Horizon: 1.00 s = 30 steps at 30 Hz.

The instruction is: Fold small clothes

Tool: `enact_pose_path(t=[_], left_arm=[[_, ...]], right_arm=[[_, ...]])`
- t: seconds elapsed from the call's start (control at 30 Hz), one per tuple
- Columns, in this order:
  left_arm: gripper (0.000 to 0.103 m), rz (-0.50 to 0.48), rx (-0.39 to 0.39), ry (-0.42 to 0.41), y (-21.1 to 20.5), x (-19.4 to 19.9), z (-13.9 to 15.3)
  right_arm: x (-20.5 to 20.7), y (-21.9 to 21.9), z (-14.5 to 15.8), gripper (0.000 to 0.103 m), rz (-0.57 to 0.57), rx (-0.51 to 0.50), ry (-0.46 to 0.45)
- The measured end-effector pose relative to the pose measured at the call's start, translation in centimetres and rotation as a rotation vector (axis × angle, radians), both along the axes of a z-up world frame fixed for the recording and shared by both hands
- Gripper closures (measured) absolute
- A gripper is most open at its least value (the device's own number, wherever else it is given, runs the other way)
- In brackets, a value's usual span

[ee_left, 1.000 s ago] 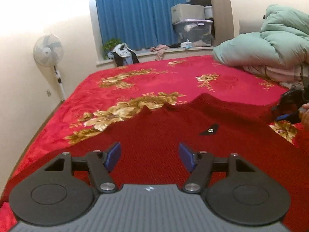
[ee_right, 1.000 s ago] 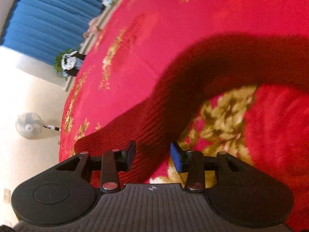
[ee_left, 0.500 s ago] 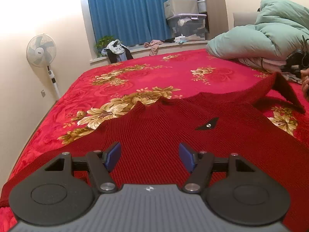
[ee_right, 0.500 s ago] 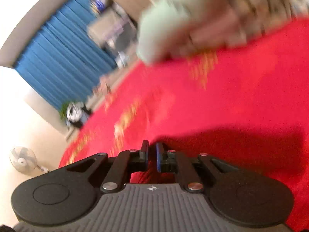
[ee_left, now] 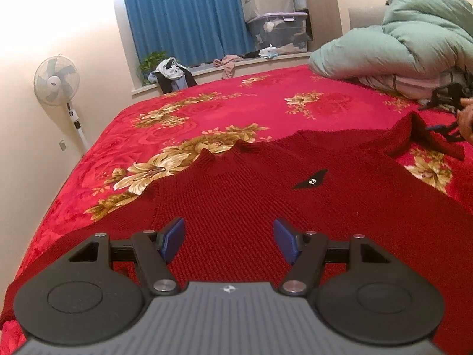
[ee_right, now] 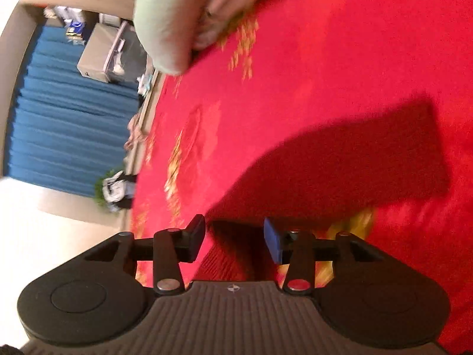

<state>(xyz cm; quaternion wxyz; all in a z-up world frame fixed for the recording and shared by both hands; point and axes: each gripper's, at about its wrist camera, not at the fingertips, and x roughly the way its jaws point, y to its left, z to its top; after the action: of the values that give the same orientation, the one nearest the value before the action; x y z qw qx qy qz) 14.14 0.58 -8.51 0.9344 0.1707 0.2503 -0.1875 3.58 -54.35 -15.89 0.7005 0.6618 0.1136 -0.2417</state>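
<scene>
One fan (ee_left: 56, 80) stands by the wall at left. One red sweater (ee_left: 295, 207) lies spread on the bedspread (ee_left: 236, 112). The left gripper (ee_left: 229, 241) hovers over it, jaws wide, empty. One quilt (ee_left: 399, 44) is heaped at right. The right gripper (ee_right: 233, 241) has just been opening, the sleeve (ee_right: 340, 162) lying loose between and beyond its jaws.

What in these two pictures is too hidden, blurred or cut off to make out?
- Left wrist view: the sweater's hem, hidden behind the left gripper.
- Left wrist view: the right gripper, cut by the picture's edge.
- Right wrist view: motion blur smears the sleeve and bedspread pattern.
</scene>
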Motion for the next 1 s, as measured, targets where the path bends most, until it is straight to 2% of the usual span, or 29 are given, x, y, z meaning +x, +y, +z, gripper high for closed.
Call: enact_pose_path(t=[0.13,0.3,0.37,0.5,0.7,0.8,0.87,0.93,1.0], left_arm=[[0.031,0.004,-0.003,0.003,-0.1,0.3,-0.1],[0.031,0.004,-0.001,0.004,-0.2,0.4,-0.1],[0.031,0.0,0.005,0.004,-0.3,0.4,-0.2],[0.031,-0.007,0.01,0.003,-0.5,0.4,-0.3],[0.031,-0.014,0.019,0.005,-0.9,0.5,-0.5],[0.031,-0.021,0.027,0.001,-1.0,0.4,-0.6],[0.031,-0.021,0.035,-0.003,-1.0,0.4,-0.7],[0.031,-0.017,0.035,-0.001,-0.9,0.5,-0.8],[0.031,-0.013,0.033,0.0,-0.8,0.6,-0.8]], right_arm=[[1.5,-0.3,-0.7,0.055,0.009,0.01,0.026],[0.9,-1.7,-2.5,0.056,-0.108,0.068,0.013],[1.0,-2.2,-2.8,0.058,-0.115,0.064,0.018],[0.4,-2.4,-2.5,0.06,-0.155,0.044,0.05],[-0.5,-2.1,-0.9,0.056,-0.191,-0.006,0.01],[-0.3,-2.8,-2.5,0.056,-0.189,0.063,0.036],[-0.7,-3.0,-3.0,0.06,-0.214,0.082,0.029],[-0.7,-3.3,-2.5,0.064,-0.216,0.041,0.051],[-0.5,-3.6,-2.0,0.077,-0.201,0.0,0.09]])
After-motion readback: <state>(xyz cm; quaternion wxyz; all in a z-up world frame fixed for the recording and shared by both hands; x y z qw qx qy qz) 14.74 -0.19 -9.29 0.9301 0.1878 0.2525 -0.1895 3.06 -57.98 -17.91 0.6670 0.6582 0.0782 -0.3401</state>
